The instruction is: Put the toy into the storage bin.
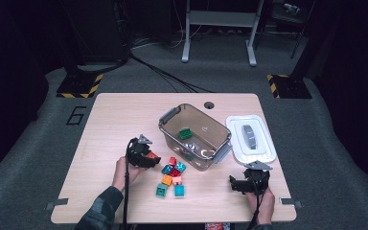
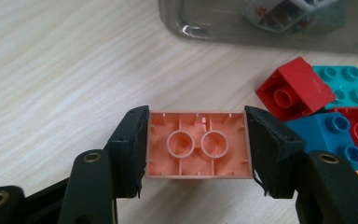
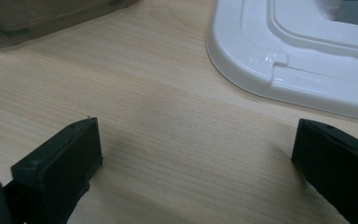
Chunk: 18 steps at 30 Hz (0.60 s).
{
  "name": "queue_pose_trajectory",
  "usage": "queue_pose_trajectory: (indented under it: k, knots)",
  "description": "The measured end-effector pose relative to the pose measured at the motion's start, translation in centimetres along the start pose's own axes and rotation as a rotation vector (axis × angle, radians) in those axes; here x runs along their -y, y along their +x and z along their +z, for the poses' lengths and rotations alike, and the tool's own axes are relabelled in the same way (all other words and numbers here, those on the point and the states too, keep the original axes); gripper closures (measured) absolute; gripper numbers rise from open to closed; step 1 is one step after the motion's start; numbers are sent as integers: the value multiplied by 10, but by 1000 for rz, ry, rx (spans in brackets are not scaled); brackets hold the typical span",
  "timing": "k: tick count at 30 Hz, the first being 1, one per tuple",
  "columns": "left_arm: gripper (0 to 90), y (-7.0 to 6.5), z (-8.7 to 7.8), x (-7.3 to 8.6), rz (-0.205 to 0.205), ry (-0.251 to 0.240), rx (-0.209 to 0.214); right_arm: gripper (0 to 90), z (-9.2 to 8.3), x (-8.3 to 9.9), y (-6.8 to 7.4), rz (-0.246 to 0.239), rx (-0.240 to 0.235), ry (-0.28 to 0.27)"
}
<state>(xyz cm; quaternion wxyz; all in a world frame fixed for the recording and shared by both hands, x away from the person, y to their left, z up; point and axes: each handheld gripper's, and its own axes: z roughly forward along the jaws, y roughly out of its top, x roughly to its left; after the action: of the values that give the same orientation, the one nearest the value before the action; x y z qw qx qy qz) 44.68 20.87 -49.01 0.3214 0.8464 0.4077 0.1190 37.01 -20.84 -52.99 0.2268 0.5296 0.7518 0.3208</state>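
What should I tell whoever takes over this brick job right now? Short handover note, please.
Left gripper: shut on the orange brick, underside facing its camera, beside the loose bricks.
Right gripper: open, holding nothing, over bare table near the white lid.
Done: a green brick and a few other pieces lie in the clear bin; the lid is off.
Left: probably bin the orange brick, then the loose ones.
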Motion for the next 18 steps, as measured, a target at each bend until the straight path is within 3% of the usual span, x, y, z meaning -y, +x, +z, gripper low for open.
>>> queue_pose_trajectory:
  k: [8, 18]
  knots:
    - [431, 5, -4, 1, -9, 1, -5, 9, 0, 0, 0, 0, 0, 0]
    - [431, 16, -31, -14, -31, -76, -25, 9, 0, 0, 0, 0, 0, 0]
